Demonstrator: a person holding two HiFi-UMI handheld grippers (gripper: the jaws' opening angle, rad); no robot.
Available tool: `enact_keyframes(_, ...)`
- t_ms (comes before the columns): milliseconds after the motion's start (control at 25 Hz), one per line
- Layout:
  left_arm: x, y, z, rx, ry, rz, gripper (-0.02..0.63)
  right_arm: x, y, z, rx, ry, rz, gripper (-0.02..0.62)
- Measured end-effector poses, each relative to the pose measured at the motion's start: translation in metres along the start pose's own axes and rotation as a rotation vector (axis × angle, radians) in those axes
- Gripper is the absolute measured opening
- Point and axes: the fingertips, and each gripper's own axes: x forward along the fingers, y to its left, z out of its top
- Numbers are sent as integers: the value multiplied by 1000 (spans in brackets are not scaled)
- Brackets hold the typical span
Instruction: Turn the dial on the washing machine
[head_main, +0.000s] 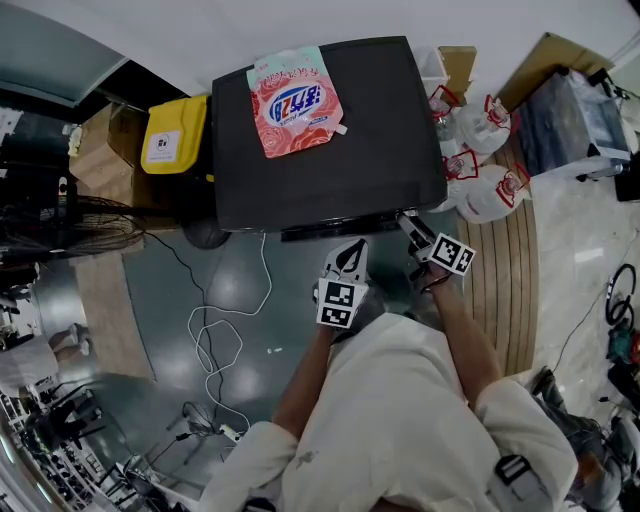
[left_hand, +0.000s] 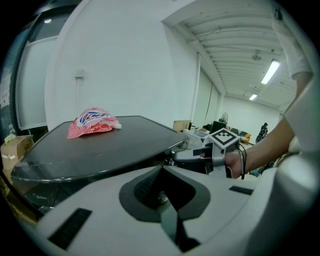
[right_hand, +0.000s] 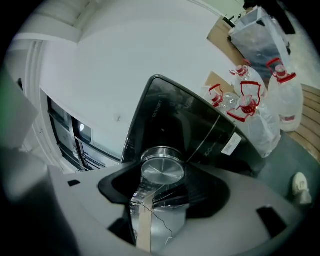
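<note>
The black washing machine (head_main: 330, 150) stands in front of me, with a red-and-white detergent pouch (head_main: 295, 100) lying on its lid. My right gripper (head_main: 408, 222) reaches to the machine's front edge at the right. In the right gripper view its jaws stand on either side of the round silver dial (right_hand: 161, 171) and close on it; the right gripper (right_hand: 161, 176) is shut. The left gripper (head_main: 352, 255) hovers just short of the front edge, left of the right one, shut and empty. From the left gripper (left_hand: 162, 192) view I see the lid (left_hand: 100, 145), the pouch (left_hand: 92, 121) and the right gripper (left_hand: 200, 155).
A yellow-lidded bin (head_main: 175, 135) stands left of the machine. Clear bags with red handles (head_main: 480, 150) and a cardboard box (head_main: 458, 68) crowd its right side. White cables (head_main: 215, 340) trail over the grey floor at the left. Wooden slats (head_main: 505, 270) run along the right.
</note>
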Motion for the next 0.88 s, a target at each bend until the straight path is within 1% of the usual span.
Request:
enact_keyframes(240,0,-3,-1,4,3,-2,12,-1,0,-2,83,-12,39,278)
enact_keyframes(360,1,-4,-1,3,5,-3,12,-1,0,-2,85,-10,40,278)
enact_keyframes(480,2,-4,-1,0,7,-4,12,-1,-1,1,64,-12,24,283)
enact_keyframes(560,3,-5,-2,-1,8,-5,12,-1,-1,5,33,-15,2,299)
enact_keyframes(640,3,-6,-2,-3,9,-7,12,-2,-2,6,-12,-6,-20,303)
enact_keyframes(720,4,-7,-3,-3,9,-8,12,-3,-2,5,-58,9,-39,342)
enact_keyframes(800,4,-7,-3,-4,9,-10,12,-5,-1,3,-124,21,-62,345)
enact_keyframes(880,4,-7,-3,-6,8,-10,12,-7,-1,3,-212,34,-95,347)
